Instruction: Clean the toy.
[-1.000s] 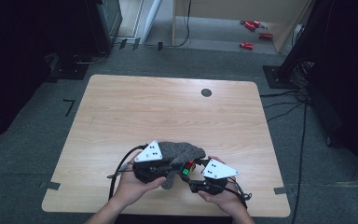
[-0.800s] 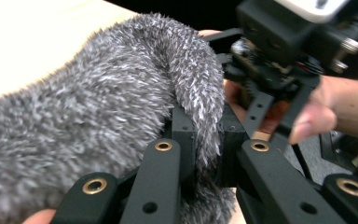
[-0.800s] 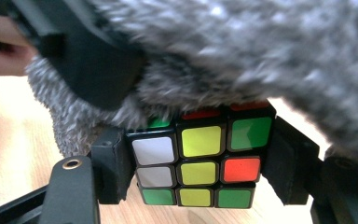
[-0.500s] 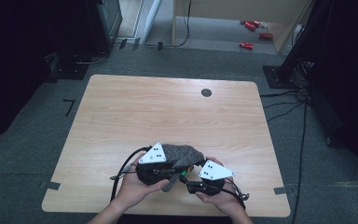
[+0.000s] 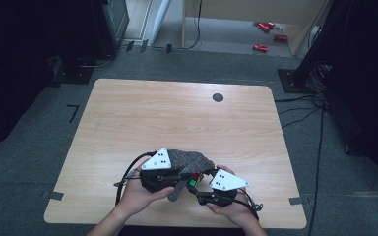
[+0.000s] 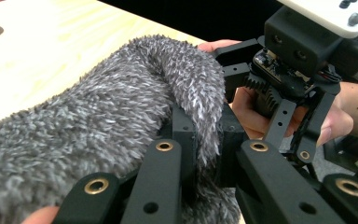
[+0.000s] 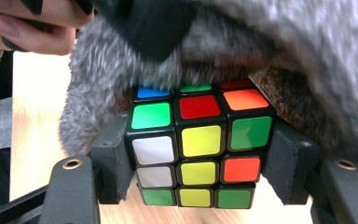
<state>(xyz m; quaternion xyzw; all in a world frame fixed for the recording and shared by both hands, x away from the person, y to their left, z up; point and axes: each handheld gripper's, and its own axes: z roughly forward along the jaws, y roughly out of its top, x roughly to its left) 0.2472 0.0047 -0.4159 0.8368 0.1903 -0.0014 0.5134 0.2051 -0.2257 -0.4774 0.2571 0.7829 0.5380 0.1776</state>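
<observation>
Job: we are putting a puzzle cube into a fuzzy grey pouch.
Step now: we think we are at the push-in part. The cube sits right at the mouth of the pouch, with the fuzzy edge draped over its top.
Left gripper: it is pinched tight on the edge of the pouch and holds the mouth up.
Right gripper: its two pads squeeze the cube from both sides.
Where the cube is: low over the surface, near our edge of it, between our two hands.
What is in the pouch: we see just the top of the cube tucked under the rim. We cannot tell if anything else is inside.
Next move: we think the cube needs a slow push deeper in, while the left gripper keeps the mouth wide.
Watch out: the fuzzy edge may catch on a corner of the cube.
</observation>
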